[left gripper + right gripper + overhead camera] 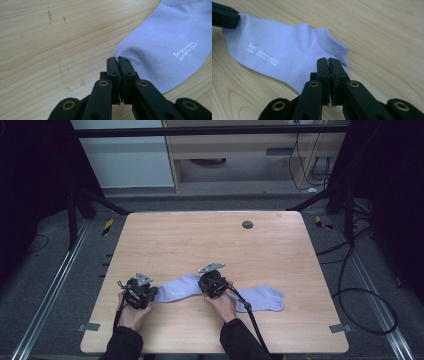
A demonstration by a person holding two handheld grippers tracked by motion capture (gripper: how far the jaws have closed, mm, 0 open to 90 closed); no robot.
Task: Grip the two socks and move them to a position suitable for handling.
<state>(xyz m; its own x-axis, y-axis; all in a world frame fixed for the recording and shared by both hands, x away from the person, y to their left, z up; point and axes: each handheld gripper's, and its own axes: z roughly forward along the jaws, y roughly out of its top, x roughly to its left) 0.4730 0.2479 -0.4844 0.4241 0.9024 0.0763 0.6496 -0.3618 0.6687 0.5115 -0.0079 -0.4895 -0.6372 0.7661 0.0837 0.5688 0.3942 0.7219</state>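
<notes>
Left tool: jaws clamped on the toe edge of the pale lilac knitted sock.
Right tool: jaws clamped on this sock's cuff edge.
Sock: flat on the light wooden bench, near its front edge.
Second lilac sock: just right of the right tool.

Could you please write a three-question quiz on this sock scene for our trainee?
1. How many socks lie on the table?
2. True or false: the left gripper is shut on the toe of the left sock.
3. Which end of that sock does the right gripper pinch: toe or cuff?

Key: 1. Two; the right sock lies free. 2. True. 3. Cuff.
</notes>
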